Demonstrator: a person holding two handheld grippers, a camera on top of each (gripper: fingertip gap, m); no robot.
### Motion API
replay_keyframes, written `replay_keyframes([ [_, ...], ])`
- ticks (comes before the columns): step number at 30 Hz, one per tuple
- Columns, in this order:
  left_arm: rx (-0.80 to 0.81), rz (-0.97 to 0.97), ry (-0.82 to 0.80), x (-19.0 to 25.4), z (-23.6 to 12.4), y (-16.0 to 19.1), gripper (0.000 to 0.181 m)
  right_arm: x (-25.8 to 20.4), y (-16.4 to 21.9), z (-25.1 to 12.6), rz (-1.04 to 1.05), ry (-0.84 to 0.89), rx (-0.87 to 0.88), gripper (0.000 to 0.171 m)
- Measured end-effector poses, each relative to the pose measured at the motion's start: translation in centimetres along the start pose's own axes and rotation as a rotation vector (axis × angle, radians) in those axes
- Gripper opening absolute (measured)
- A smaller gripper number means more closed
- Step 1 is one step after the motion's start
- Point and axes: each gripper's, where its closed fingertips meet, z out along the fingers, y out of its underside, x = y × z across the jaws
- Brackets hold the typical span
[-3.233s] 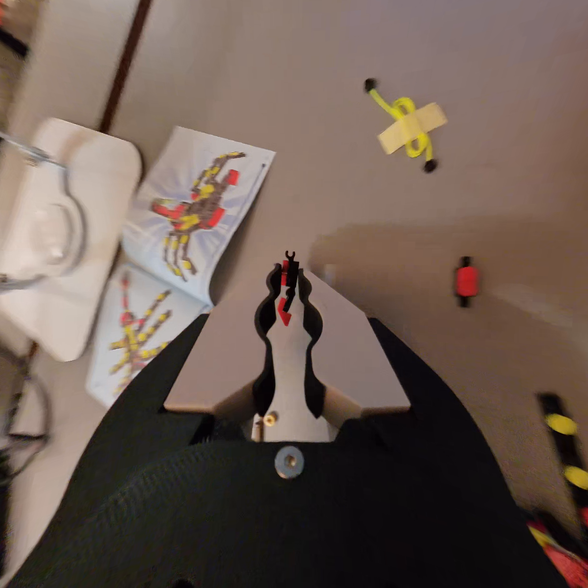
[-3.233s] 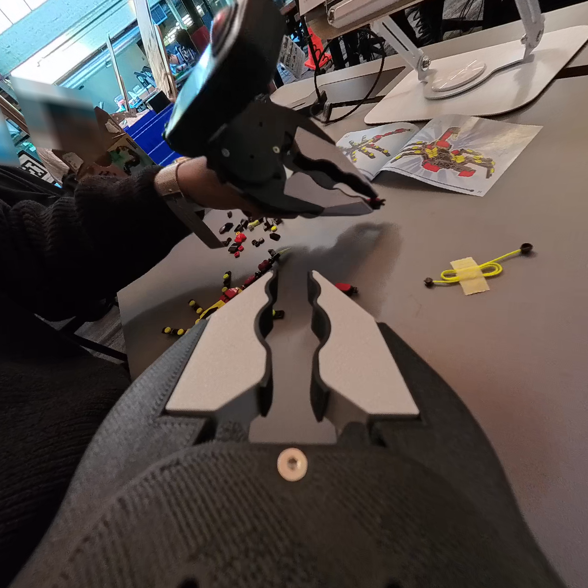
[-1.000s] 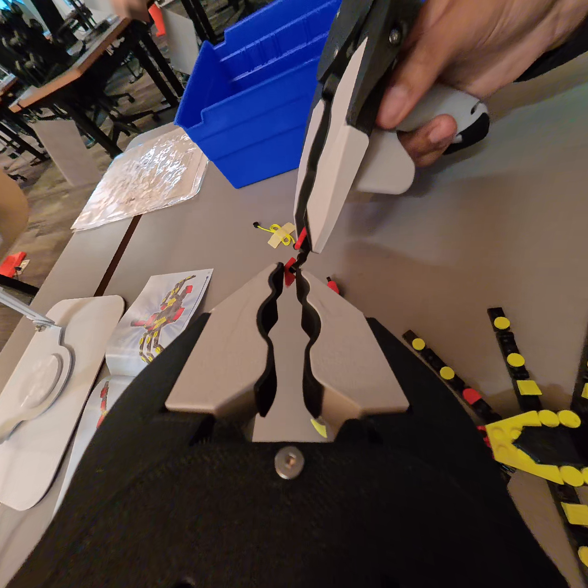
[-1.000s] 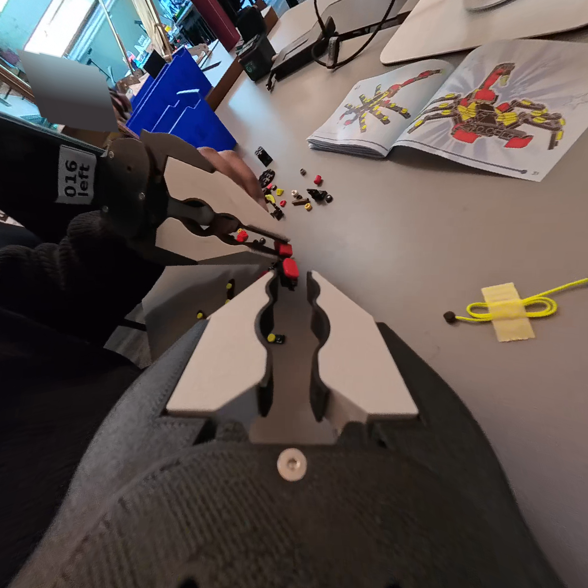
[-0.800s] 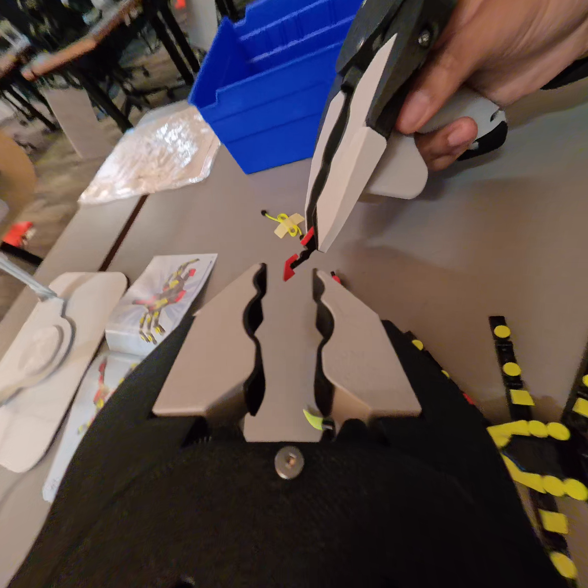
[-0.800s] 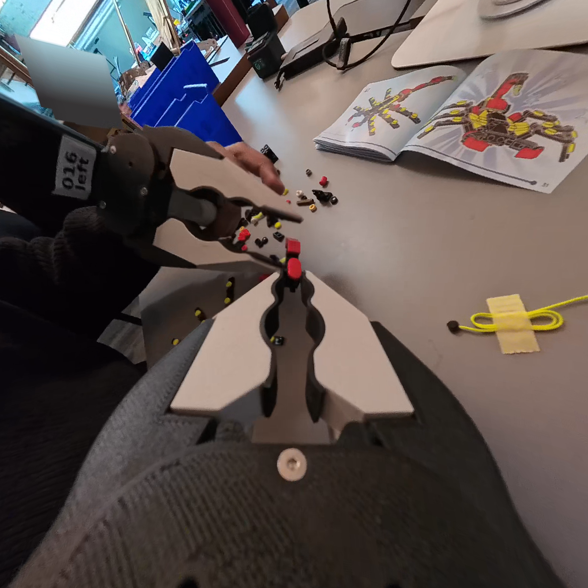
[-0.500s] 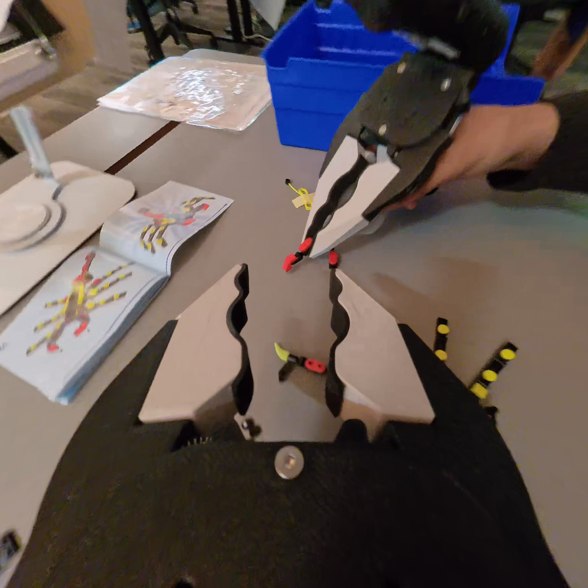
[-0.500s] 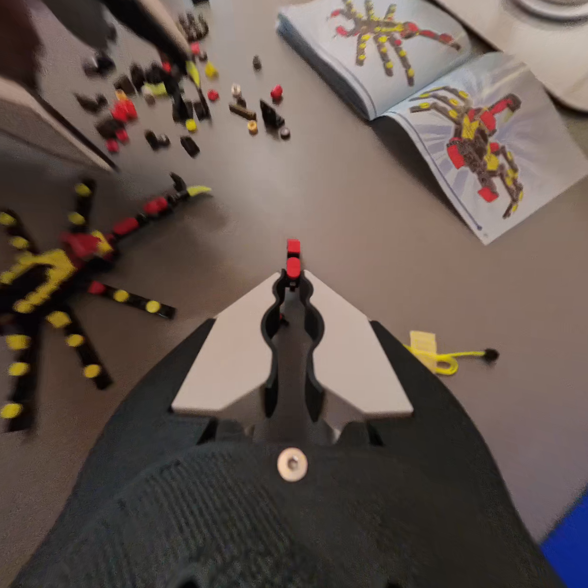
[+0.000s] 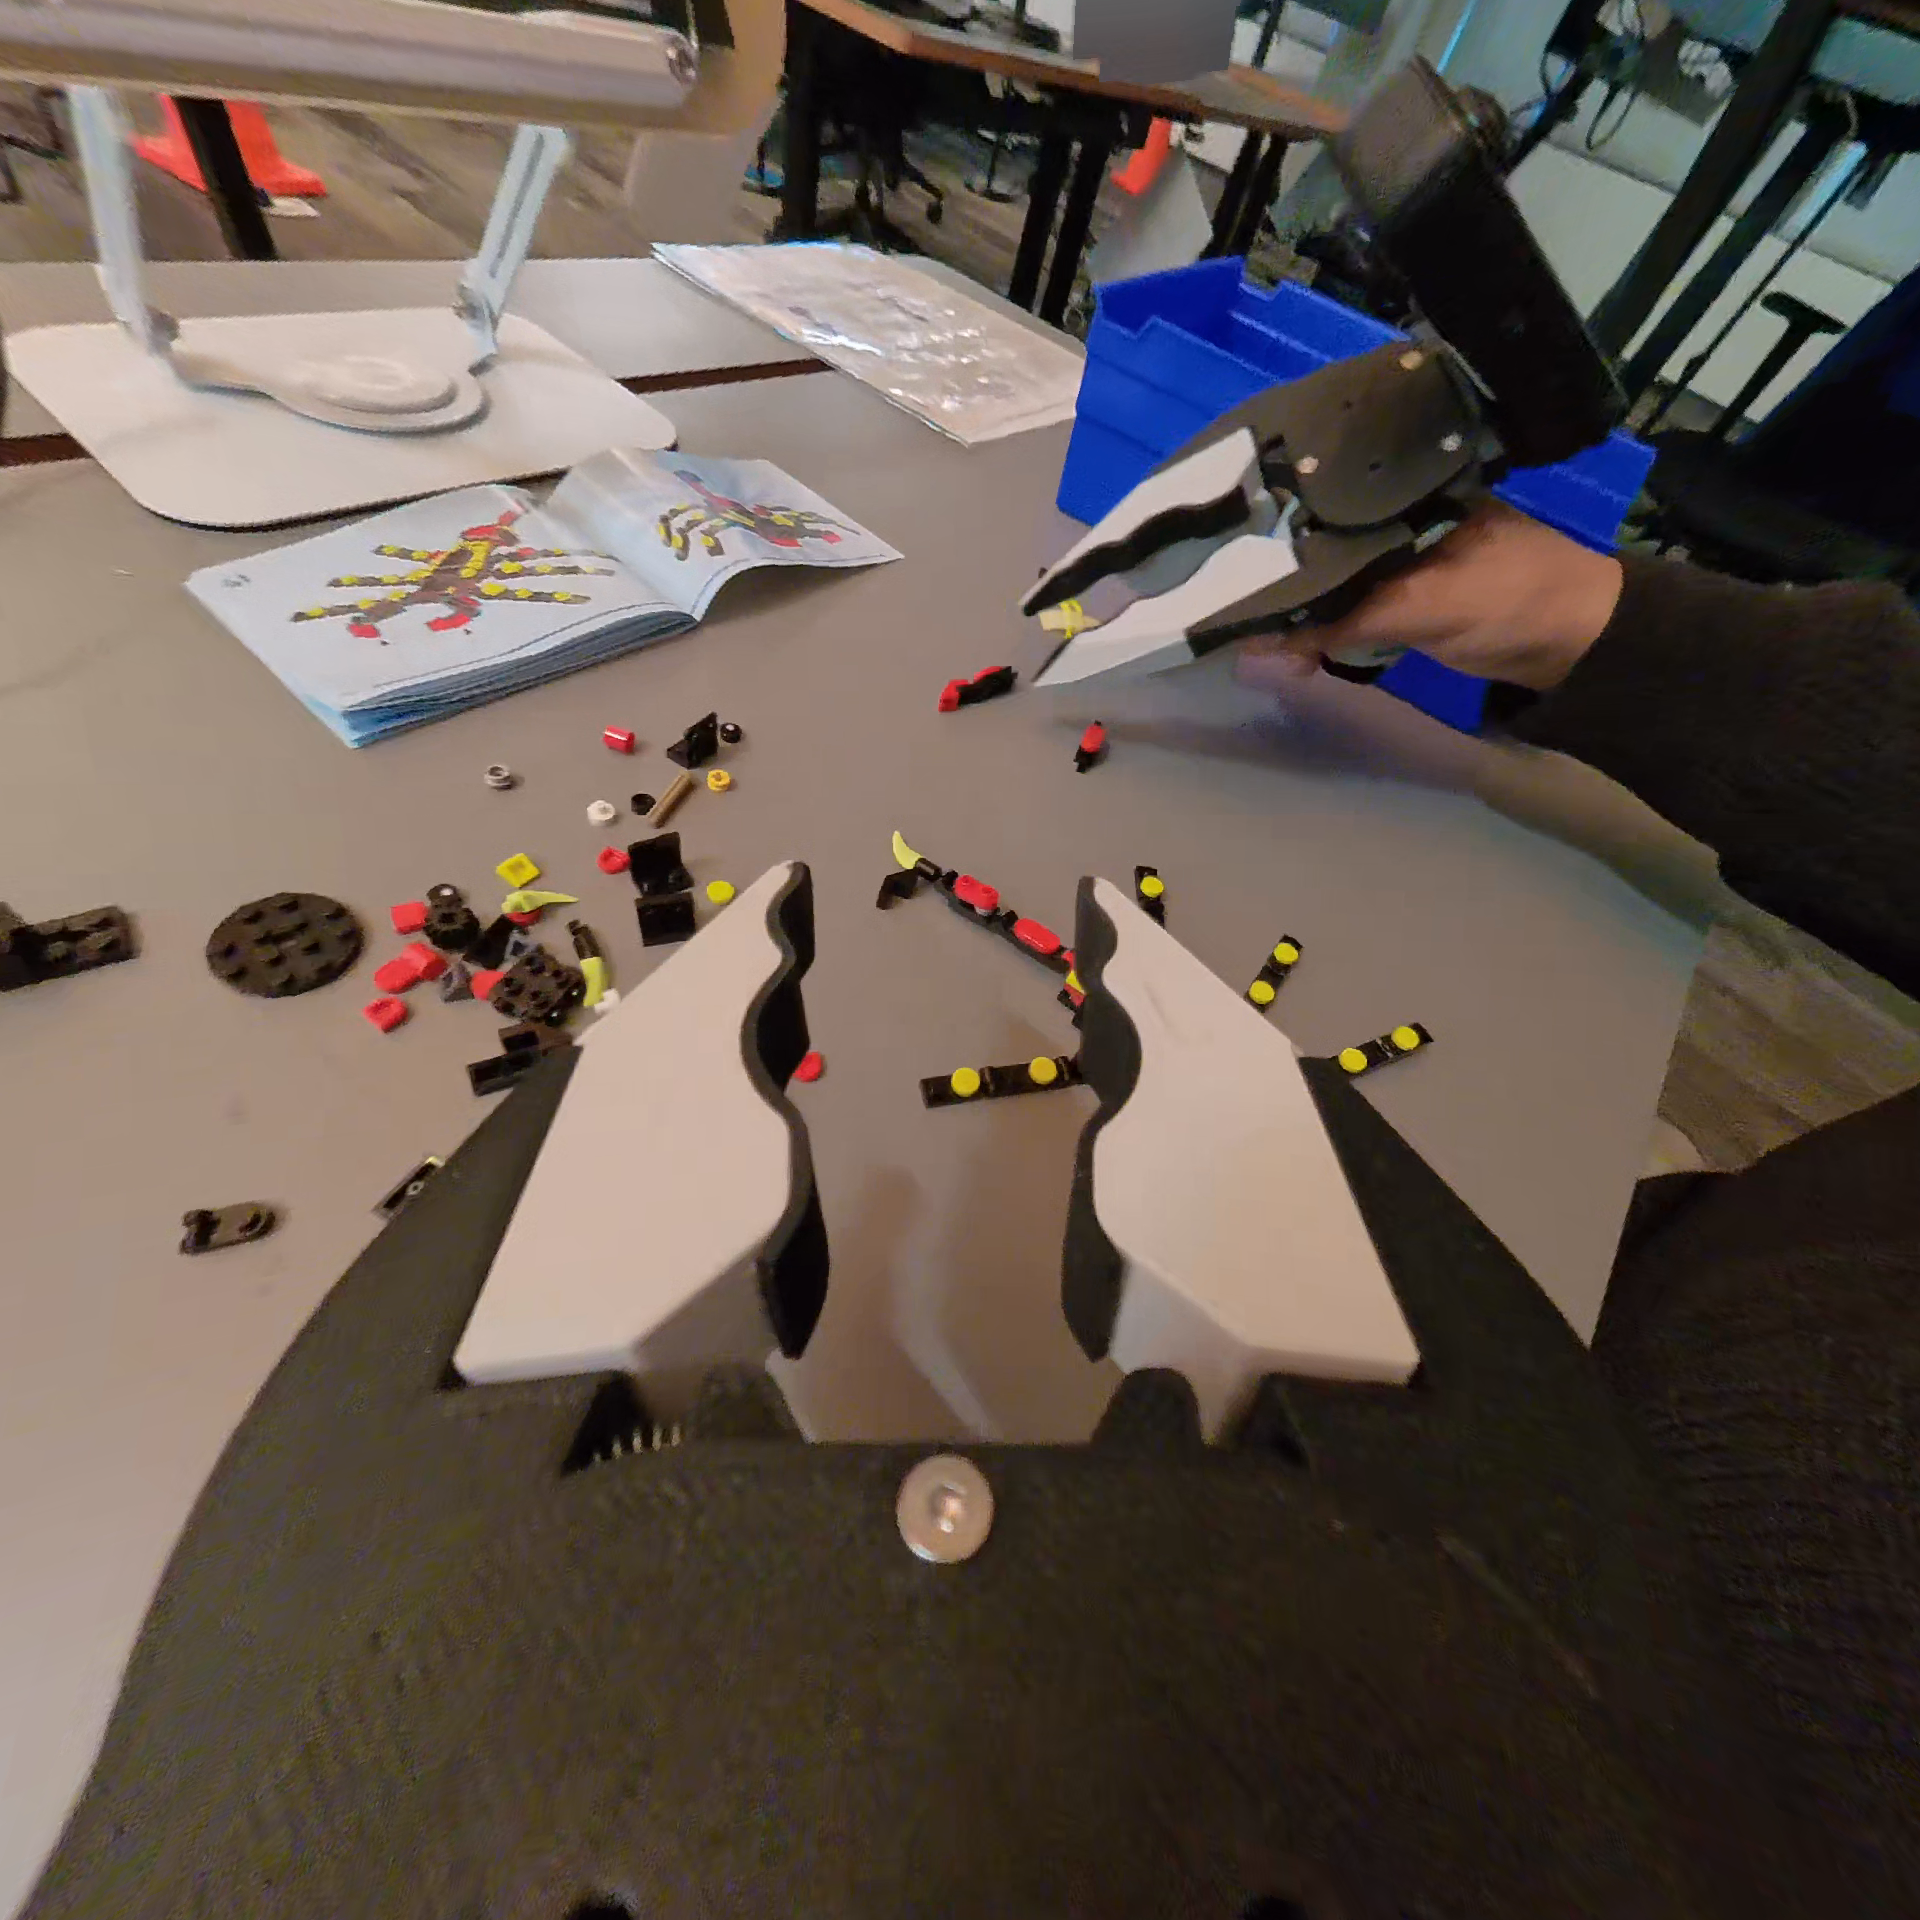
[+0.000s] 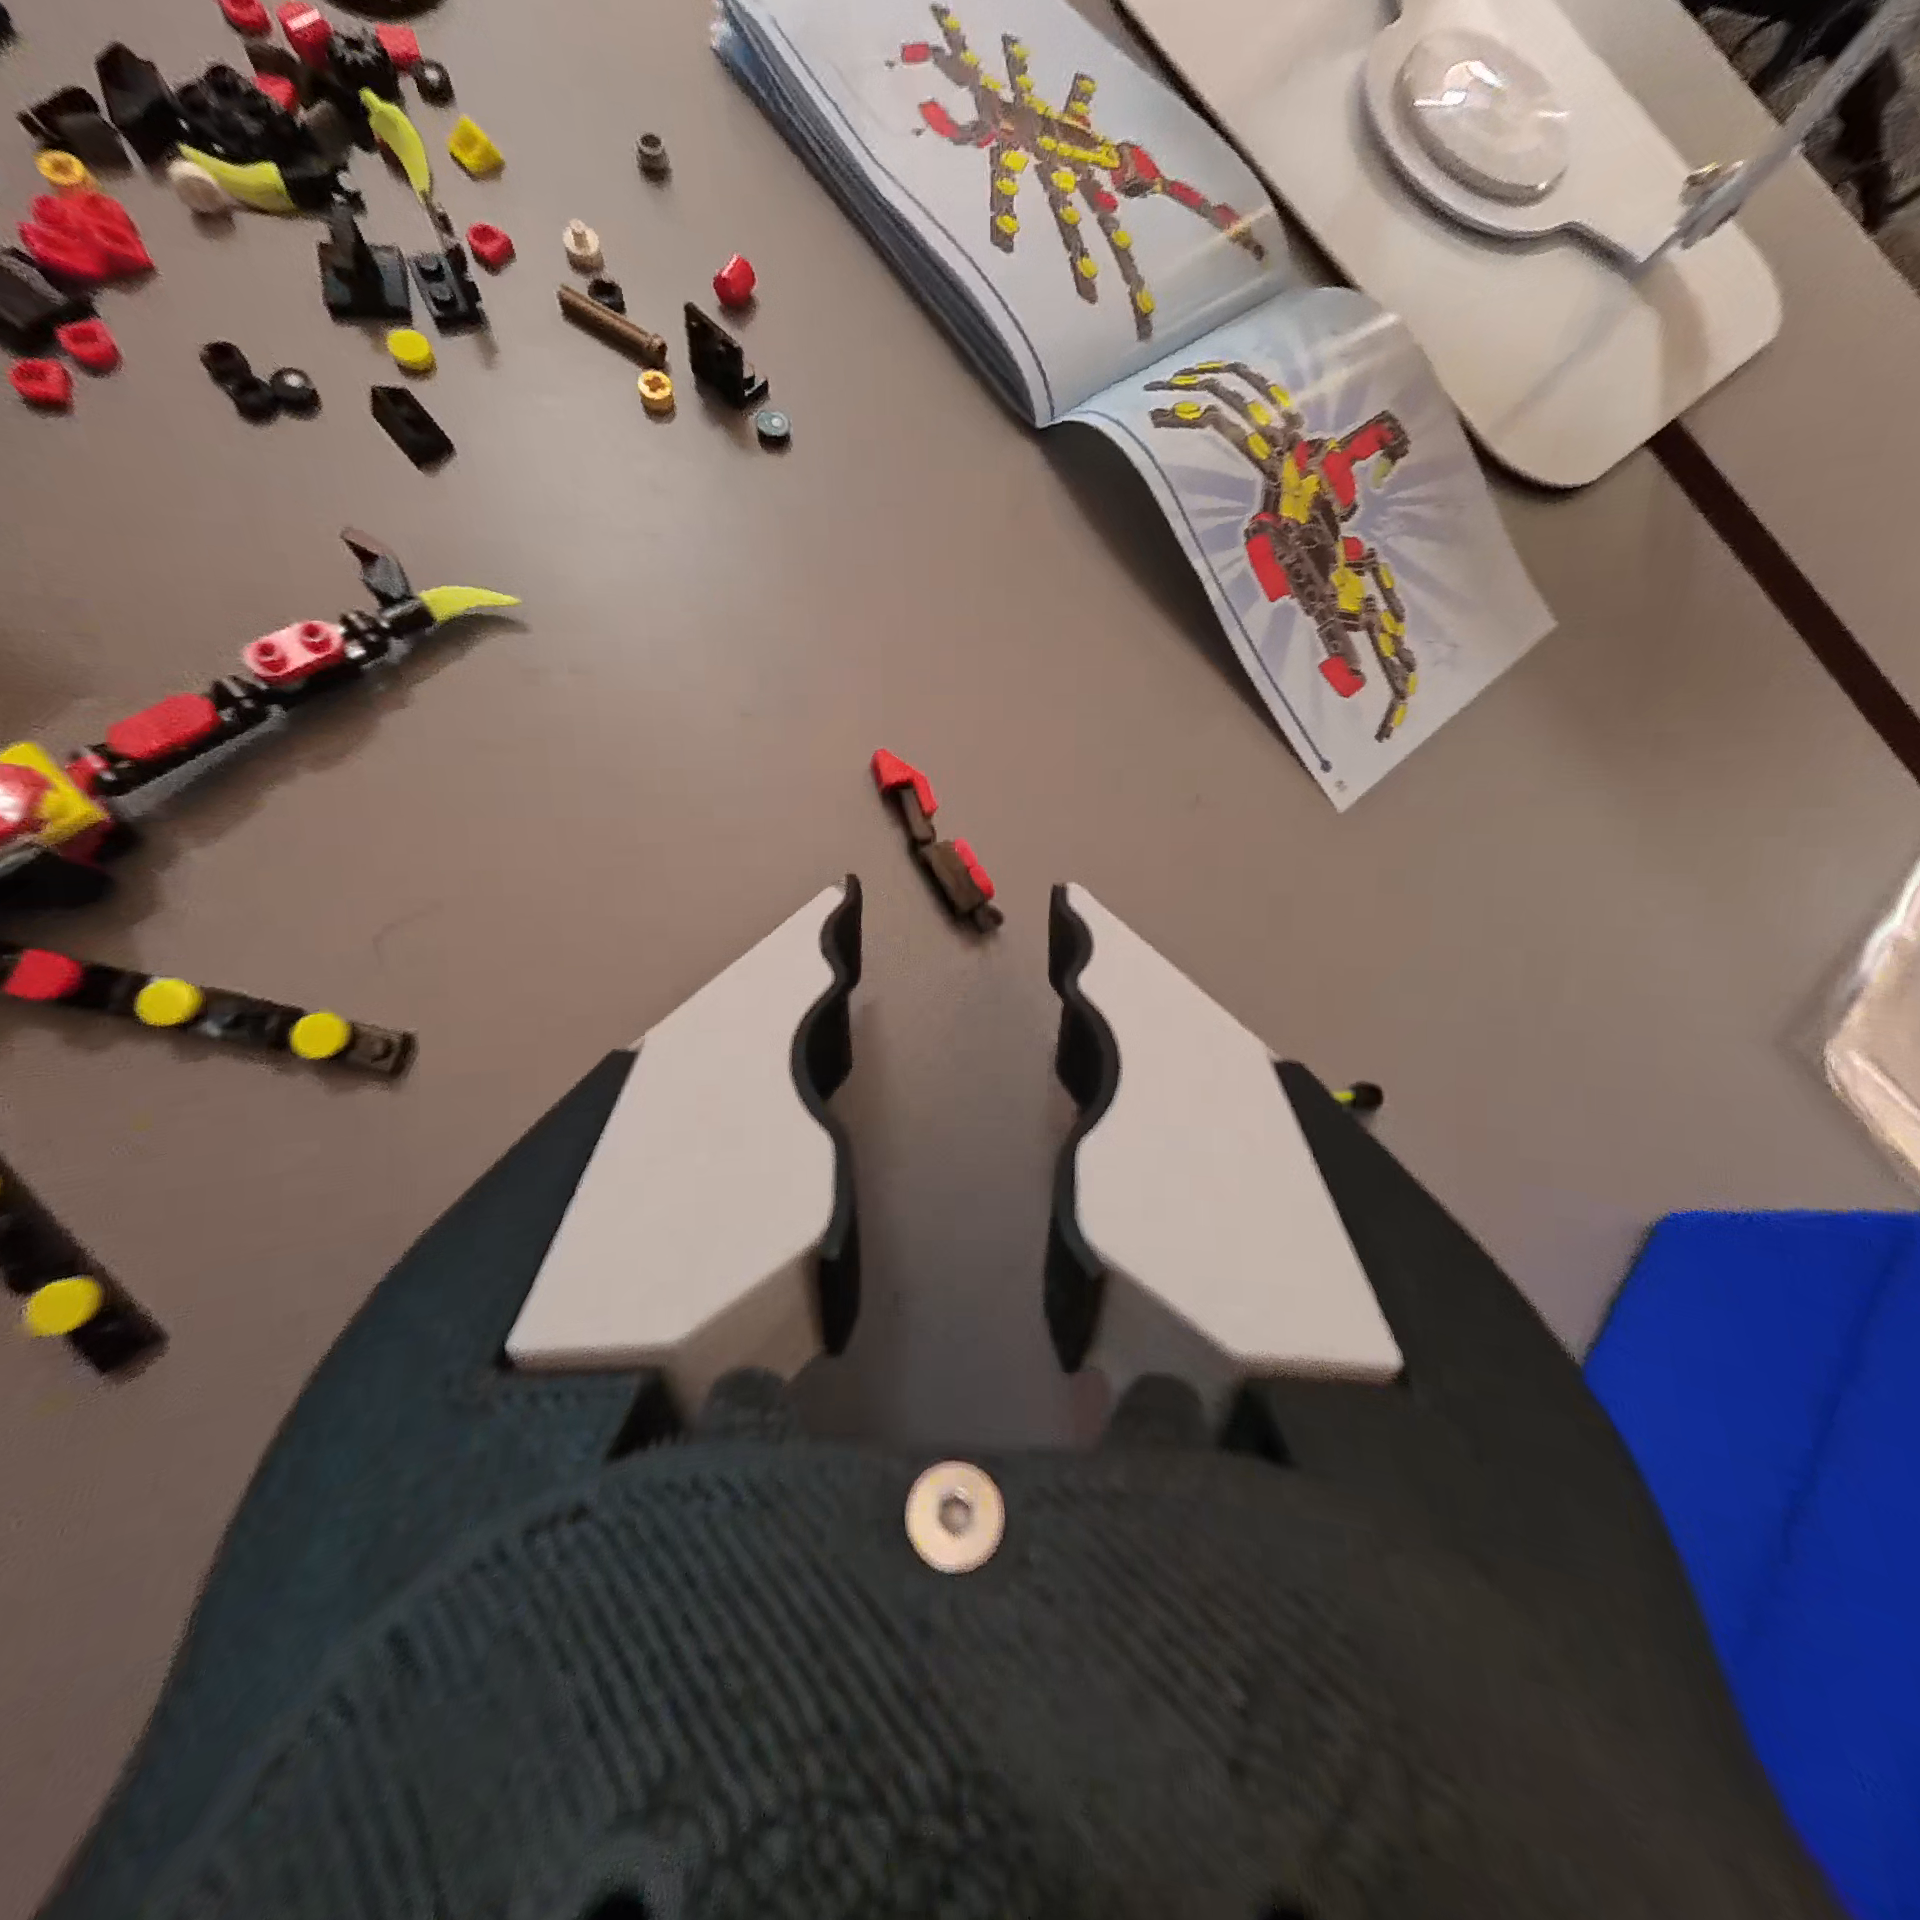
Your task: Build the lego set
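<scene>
Red-and-black small jointed lego piece (image 10: 932,836) lies loose on grey surface (image 10: 1039,644), toward its middle | right hand-held gripper (image 10: 954,899) released just beside it | left hand-held gripper (image 9: 943,883) released, empty | risk: re-grasp may nudge the piece aside or unsnap its joint.

A blue bin (image 9: 1226,353) is seen at the far right of the grey bench (image 9: 208,1091), with a clear plastic bag (image 9: 883,332) lying flat just to its left. A white stand base (image 9: 312,416) is set behind. Yellow cord under tape (image 9: 1062,619) is partly hidden.
</scene>
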Motion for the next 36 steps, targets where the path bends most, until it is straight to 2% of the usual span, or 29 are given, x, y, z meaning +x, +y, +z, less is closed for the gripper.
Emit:
replay_keyframes([
  [5, 0.087, -0.080, -0.002, -0.7, -1.5, -0.9, 0.046, -0.6, 0.3, -1.5, 0.086, -0.009, 0.044, 0.031],
  [9, 0.122, -0.158, 0.009, -1.5, -1.7, -1.2, 0.044, -0.5, -1.0, -0.1, 0.091, -0.058, 0.084, 0.028],
  [14, 0.133, -0.198, 0.026, -1.6, -1.7, -1.1, 0.043, 0.2, -0.1, 1.6, 0.154, -0.115, -0.008, 0.029],
  [20, 0.086, -0.208, 0.076, -0.7, -0.1, -0.3, 0.041, 0.1, 0.0, 1.3, 0.364, -0.308, 0.048, 0.033],
  [25, 0.018, -0.234, 0.161, 0.8, 3.7, -1.1, 0.042, 0.1, 1.0, 2.4, 0.149, -0.218, 0.007, 0.025],
  [27, -0.051, -0.252, 0.164, 0.7, 6.0, -1.4, 0.044, -0.1, 0.8, 2.6, 0.108, -0.207, 0.012, 0.012],
  [30, -0.128, -0.359, 0.300, 2.1, 9.1, -2.6, 0.052, -0.7, 0.3, 2.5, 0.057, -0.205, 0.033, 0.008],
  [33, -0.174, -0.538, 0.403, 2.4, 11.6, -3.4, 0.061, -1.3, -2.4, 0.4, -0.054, -0.176, 0.187, 0.008],
  [36, -0.152, -0.702, 0.468, 2.0, 12.3, -3.8, 0.060, -2.6, -5.1, -2.7, -0.228, -0.123, 0.360, 0.008],
])
